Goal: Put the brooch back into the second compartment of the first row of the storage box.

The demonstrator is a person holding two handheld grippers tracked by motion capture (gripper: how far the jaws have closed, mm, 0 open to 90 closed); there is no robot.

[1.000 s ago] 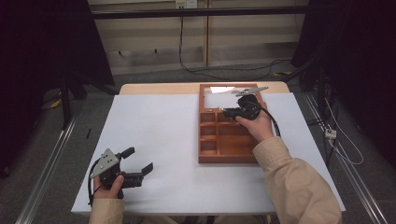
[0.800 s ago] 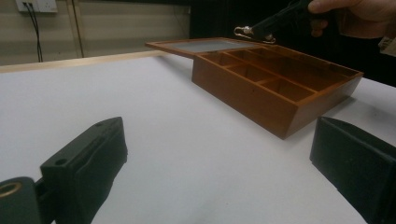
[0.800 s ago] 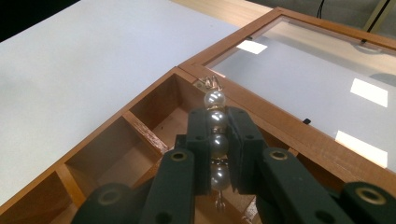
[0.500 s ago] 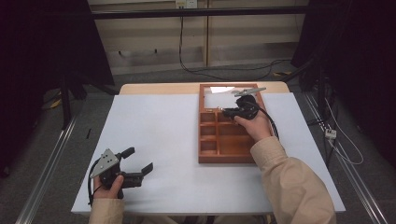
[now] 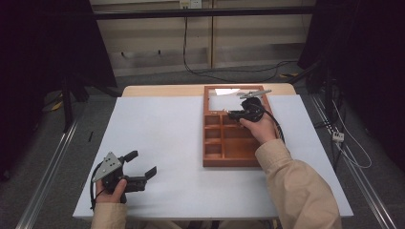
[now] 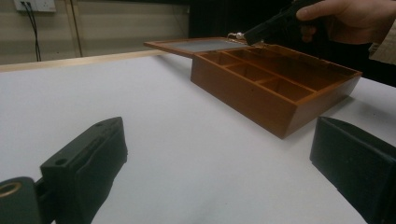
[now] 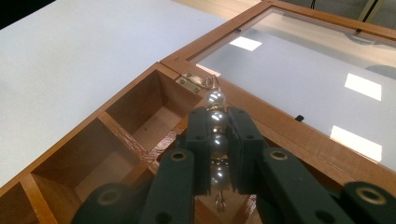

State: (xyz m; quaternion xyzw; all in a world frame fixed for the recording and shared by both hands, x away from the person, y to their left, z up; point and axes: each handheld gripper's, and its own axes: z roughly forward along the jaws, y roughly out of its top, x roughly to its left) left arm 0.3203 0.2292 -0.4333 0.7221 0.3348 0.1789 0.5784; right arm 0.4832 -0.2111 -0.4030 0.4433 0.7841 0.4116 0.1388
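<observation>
Pearl strand [image 7: 215, 133], glossy white beads with gold spacers, wire-looped ends.

Dim, even overhead lighting; dark surroundings at both sides of the high view. Bright rectangular reflections of ceiling lamps on the glass lid [image 7: 322, 88]. Soft, faint shadows on the white table [image 5: 162, 138]. Slight softness and grain throughout; near jaws blurred in the left gripper view, pearls [image 7: 215, 126] sharp in the right gripper view.
</observation>
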